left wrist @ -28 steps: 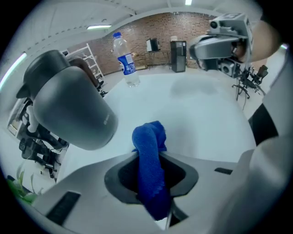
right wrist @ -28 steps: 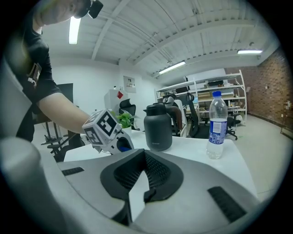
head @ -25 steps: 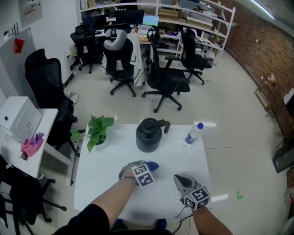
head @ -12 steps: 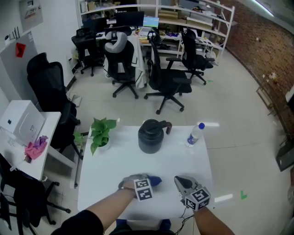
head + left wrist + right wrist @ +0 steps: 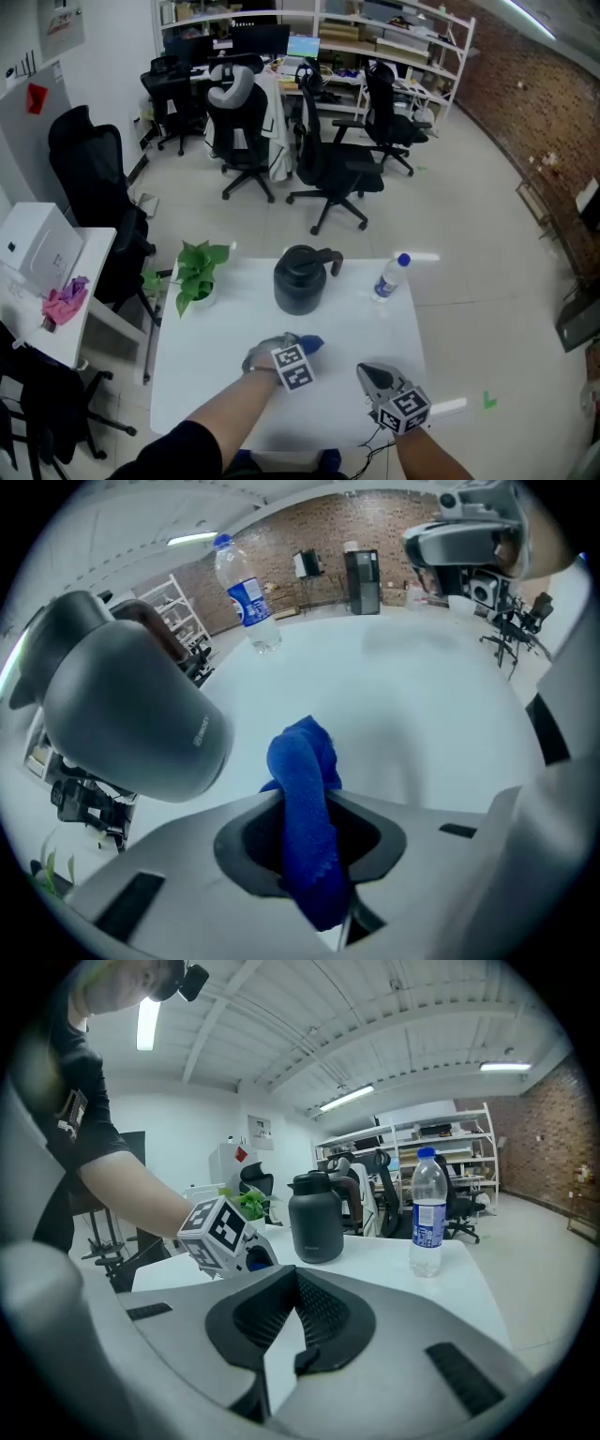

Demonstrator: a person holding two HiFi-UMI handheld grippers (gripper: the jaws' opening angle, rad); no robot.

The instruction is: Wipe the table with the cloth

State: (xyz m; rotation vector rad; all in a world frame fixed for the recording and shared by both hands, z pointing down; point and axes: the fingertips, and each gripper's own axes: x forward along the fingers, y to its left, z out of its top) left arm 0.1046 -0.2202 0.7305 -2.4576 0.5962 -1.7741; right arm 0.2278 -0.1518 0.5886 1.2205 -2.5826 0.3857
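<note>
A blue cloth (image 5: 306,789) is pinched between the jaws of my left gripper (image 5: 305,803), its free end bunched on the white table (image 5: 422,696). In the head view the left gripper (image 5: 302,349) sits at the table's near middle, with the cloth (image 5: 312,343) sticking out toward the black jug. My right gripper (image 5: 367,373) hovers near the front right of the table (image 5: 206,356). Its jaws are shut with nothing between them (image 5: 298,1274). From the right gripper view, the left gripper's marker cube (image 5: 217,1232) shows beside the cloth.
A black jug (image 5: 300,278) stands at the table's far middle, a water bottle (image 5: 389,276) at the far right, a potted plant (image 5: 197,272) at the far left. Office chairs (image 5: 333,159) stand beyond. A side table with a white box (image 5: 37,248) is at left.
My left gripper slid with the cloth toward the table's near edge, then back a little toward the jug. The right gripper has hardly moved.
</note>
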